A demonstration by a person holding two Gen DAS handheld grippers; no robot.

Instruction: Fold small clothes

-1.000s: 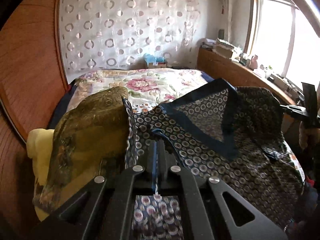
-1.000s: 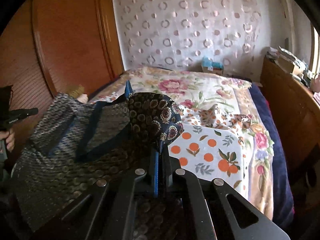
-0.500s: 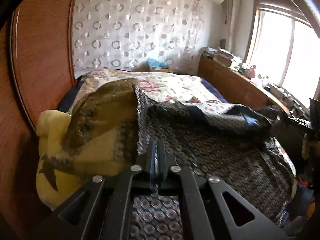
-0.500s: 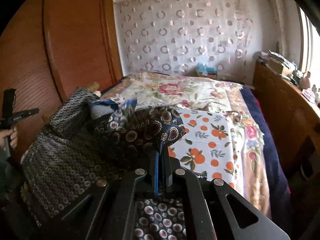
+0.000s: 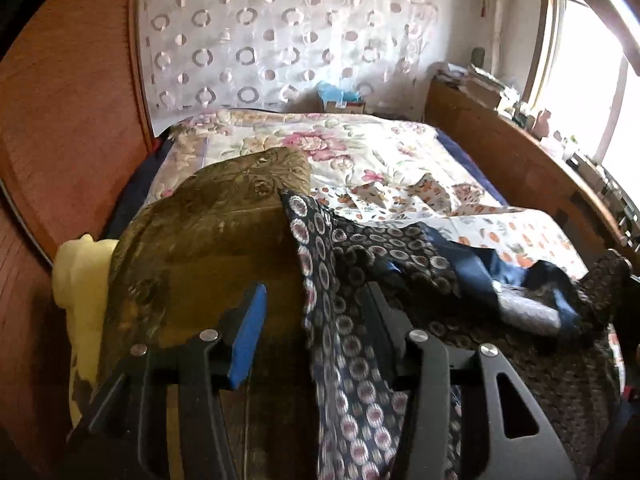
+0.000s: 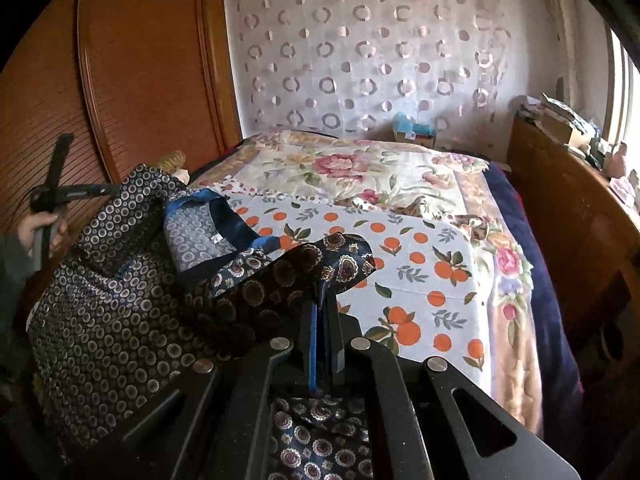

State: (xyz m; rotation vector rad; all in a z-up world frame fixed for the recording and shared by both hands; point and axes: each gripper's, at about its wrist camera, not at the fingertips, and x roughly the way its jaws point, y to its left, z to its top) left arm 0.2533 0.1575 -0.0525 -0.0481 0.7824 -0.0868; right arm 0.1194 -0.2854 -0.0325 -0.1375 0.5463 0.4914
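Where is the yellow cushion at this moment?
In the left wrist view, the yellow cushion lies at the far left, between the wooden wardrobe and the olive-brown cloth that partly covers it.

A lived-in bedroom in a home is showing here; a bed is filling the middle, lying under a floral quilt with an orange-print sheet spreading over it toward 5 o'clock; a sheer curtain with ring patterns is hanging at 12 o'clock behind the bed; a reddish wooden wardrobe is standing at 10 o'clock; a wooden ledge at 2 o'clock is carrying piled books and small clutter under a bright window; a tissue box is sitting at the far end of the bed.
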